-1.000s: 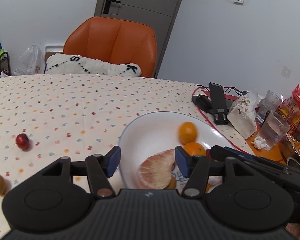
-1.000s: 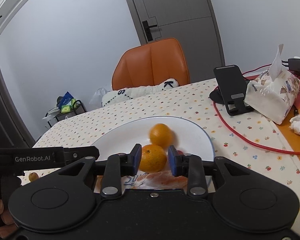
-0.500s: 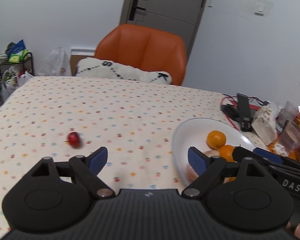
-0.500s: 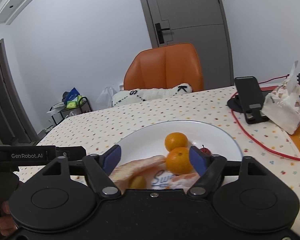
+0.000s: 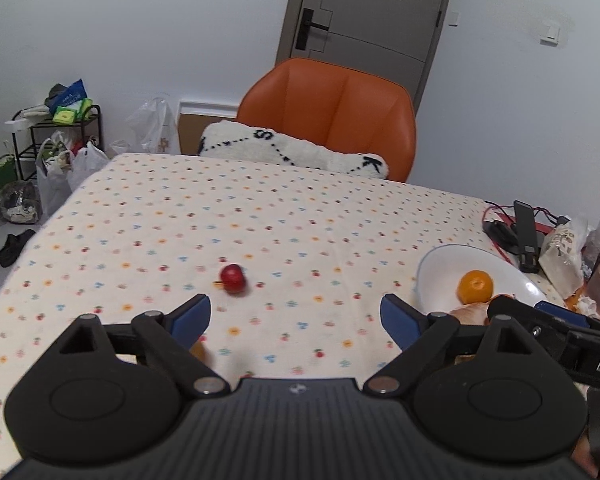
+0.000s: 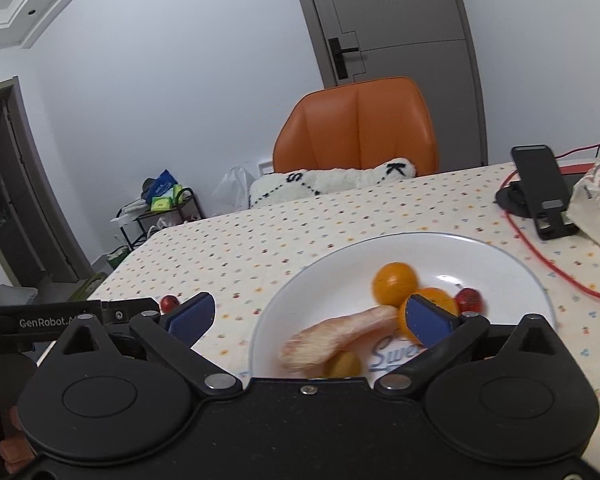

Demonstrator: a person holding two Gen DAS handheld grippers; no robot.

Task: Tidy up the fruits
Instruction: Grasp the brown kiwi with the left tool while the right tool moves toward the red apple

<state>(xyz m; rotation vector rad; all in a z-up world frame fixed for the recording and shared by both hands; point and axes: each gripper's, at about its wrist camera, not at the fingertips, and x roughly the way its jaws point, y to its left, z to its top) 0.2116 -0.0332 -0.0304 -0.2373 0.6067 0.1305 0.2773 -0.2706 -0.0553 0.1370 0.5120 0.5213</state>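
Jaws on both our grippers stand wide apart, holding nothing. Our left gripper (image 5: 295,316) hovers over the counter (image 5: 300,216), with a small red fruit (image 5: 233,278) at centre frame. Our right gripper (image 6: 307,318) sits low above the white plate (image 6: 500,256), which holds two oranges (image 6: 394,283), a peeled segment (image 6: 332,340), and another small red fruit (image 6: 469,298).

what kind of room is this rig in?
Most likely a home dining area: a table under a fruit-print tablecloth, an orange padded chair pulled up to it, a white plate of fruit, and a grey interior door behind.
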